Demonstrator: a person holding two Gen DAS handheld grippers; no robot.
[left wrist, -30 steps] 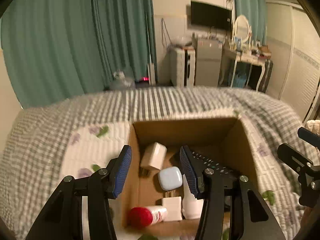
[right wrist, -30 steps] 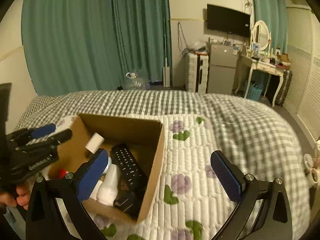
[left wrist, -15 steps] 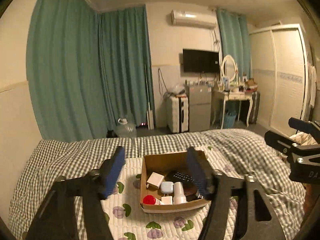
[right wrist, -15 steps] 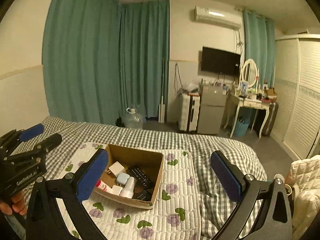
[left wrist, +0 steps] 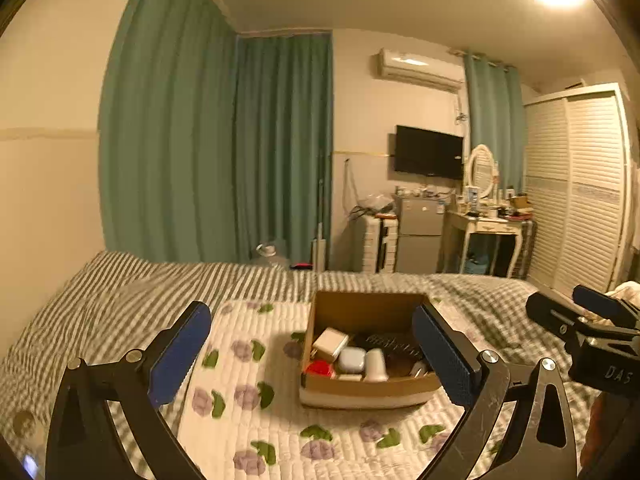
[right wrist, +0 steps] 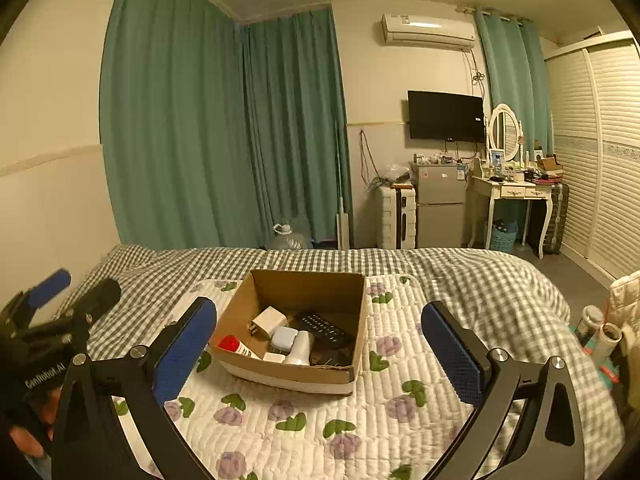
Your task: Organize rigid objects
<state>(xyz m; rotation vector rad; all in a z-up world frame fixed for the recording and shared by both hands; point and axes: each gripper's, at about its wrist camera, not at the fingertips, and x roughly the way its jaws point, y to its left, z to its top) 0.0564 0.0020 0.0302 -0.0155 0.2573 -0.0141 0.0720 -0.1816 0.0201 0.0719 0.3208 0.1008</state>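
Nearest the lens, the right gripper (right wrist: 316, 346) hangs above the quilt with its blue pads spread wide and nothing between them, and the left gripper (left wrist: 310, 352) matches it, jaws equally wide and empty. Both sit back from the work, well apart from the cardboard box (right wrist: 294, 376), which rests on the white floral quilt (right wrist: 304, 432) laid over the checked bedspread (right wrist: 480, 280). In the right wrist view the box lies dead ahead, framed between the two pads; from the left wrist it sits ahead and a touch right of centre, so neither gripper looks clearly the nearer. Everything rigid appears gathered inside already: a red-capped tube (right wrist: 236, 347) in the near left corner, a white charger (right wrist: 269, 322) behind it, a pale blue case (right wrist: 283, 337) beside a white bottle (right wrist: 301, 347), and a black remote (right wrist: 325, 328) whose long axis runs from the far left toward the near right of the box. No loose item shows on the quilt around it, so the sorting looks finished or close to it. Any further pick would mean reaching forward and down into the open top. Beyond the bed stand teal curtains (right wrist: 224, 128), a small fridge (right wrist: 440, 204) and a dressing table (right wrist: 512, 190).
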